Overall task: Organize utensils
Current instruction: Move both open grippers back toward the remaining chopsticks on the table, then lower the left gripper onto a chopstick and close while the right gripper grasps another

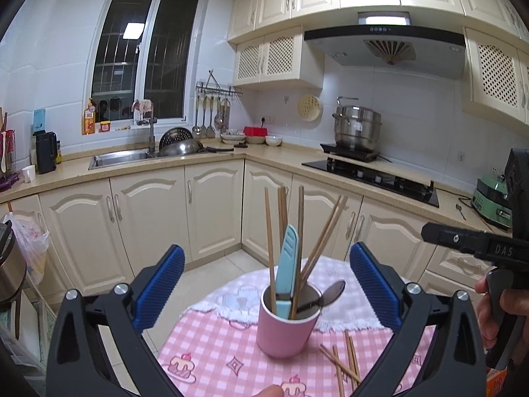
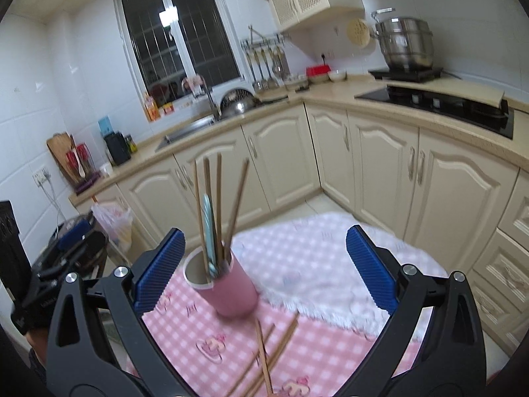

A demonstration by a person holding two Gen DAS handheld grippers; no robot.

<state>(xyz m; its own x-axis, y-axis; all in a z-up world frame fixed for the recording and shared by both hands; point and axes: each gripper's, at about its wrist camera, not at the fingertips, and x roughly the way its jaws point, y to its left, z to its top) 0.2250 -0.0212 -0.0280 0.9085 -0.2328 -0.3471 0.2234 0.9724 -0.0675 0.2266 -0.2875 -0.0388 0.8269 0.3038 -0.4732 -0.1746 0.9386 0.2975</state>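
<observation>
A pink cup [image 1: 287, 329] [image 2: 228, 291] stands upright on the pink checked tablecloth [image 1: 211, 350]. It holds several wooden chopsticks [image 1: 271, 248], a light blue handled utensil [image 1: 287, 264] and a metal spoon [image 1: 330, 292]. More loose chopsticks [image 1: 344, 364] [image 2: 267, 357] lie on the cloth in front of the cup. My left gripper [image 1: 267, 284] is open, with the cup between its blue pads and untouched. My right gripper [image 2: 264, 264] is open too, above the loose chopsticks, with the cup near its left pad. The right gripper's black body [image 1: 489, 251] shows at the left wrist view's right edge, in a person's hand.
The table [image 2: 330, 241] is small and round, with tiled floor beyond. Cream cabinets [image 1: 211, 205] run along the back under a counter with a sink [image 1: 122, 157], a black hob [image 1: 373, 175] and a steel pot [image 1: 357, 129]. A plastic bag [image 1: 29, 241] hangs at the left.
</observation>
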